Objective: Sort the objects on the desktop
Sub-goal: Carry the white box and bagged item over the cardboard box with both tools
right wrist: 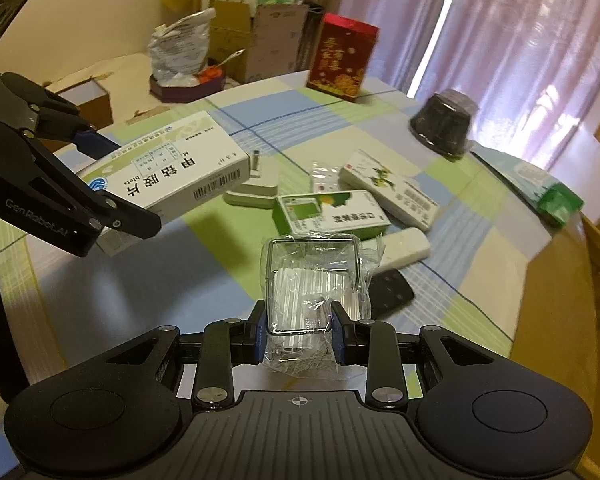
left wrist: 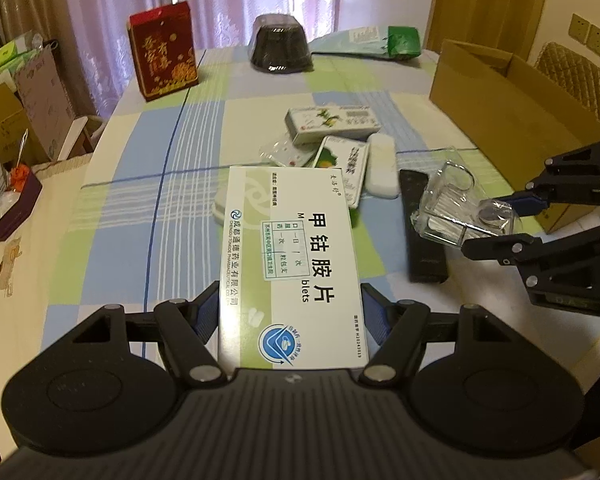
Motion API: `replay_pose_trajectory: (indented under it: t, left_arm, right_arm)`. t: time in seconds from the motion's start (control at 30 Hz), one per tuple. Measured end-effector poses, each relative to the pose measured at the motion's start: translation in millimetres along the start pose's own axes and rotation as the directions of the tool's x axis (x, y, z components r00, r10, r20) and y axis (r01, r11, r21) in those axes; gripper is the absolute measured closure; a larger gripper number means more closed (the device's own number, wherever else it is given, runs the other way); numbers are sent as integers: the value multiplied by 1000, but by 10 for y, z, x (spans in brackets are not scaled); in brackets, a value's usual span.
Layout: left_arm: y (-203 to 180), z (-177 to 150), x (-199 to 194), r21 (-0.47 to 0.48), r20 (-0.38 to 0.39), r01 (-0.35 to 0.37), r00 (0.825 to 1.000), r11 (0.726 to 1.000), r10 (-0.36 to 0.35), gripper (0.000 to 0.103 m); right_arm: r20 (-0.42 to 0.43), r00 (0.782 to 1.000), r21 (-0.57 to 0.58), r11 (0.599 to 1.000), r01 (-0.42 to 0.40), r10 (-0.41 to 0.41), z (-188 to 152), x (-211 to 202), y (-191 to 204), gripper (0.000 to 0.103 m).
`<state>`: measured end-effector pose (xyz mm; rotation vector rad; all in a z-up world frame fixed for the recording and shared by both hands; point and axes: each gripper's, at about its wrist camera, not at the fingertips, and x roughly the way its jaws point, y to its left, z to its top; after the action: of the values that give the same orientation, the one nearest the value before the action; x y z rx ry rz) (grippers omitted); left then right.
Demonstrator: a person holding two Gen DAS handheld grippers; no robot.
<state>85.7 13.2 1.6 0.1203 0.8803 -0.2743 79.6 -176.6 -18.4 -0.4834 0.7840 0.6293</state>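
Note:
My left gripper [left wrist: 292,308] is shut on a large white and green medicine box [left wrist: 288,264], which it holds flat above the checked tablecloth [left wrist: 140,208]. In the right wrist view that medicine box [right wrist: 172,172] sits in the left gripper [right wrist: 112,184] at the left. My right gripper [right wrist: 300,320] is shut on a clear plastic box [right wrist: 312,280] wrapped in film, raised over the table. From the left wrist, the clear box [left wrist: 448,208] and right gripper [left wrist: 500,222] are at the right.
In the middle of the table lie a long white medicine box [left wrist: 332,122], a green and white box [left wrist: 342,164], a white oblong case [left wrist: 382,170], a black remote [left wrist: 424,228] and a white plug [right wrist: 256,184]. An open cardboard box [left wrist: 500,100] stands right. A red box [left wrist: 164,50] and dark tub [left wrist: 280,44] stand at the back.

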Motion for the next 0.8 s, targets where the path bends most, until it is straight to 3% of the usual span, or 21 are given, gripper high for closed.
replay_pose_trajectory:
  t: [0.8]
  left_arm:
    - [-689, 344, -201, 120, 32, 76, 996, 990, -80, 36]
  right_arm:
    - [19, 994, 180, 978, 104, -109, -212, -720, -530, 73]
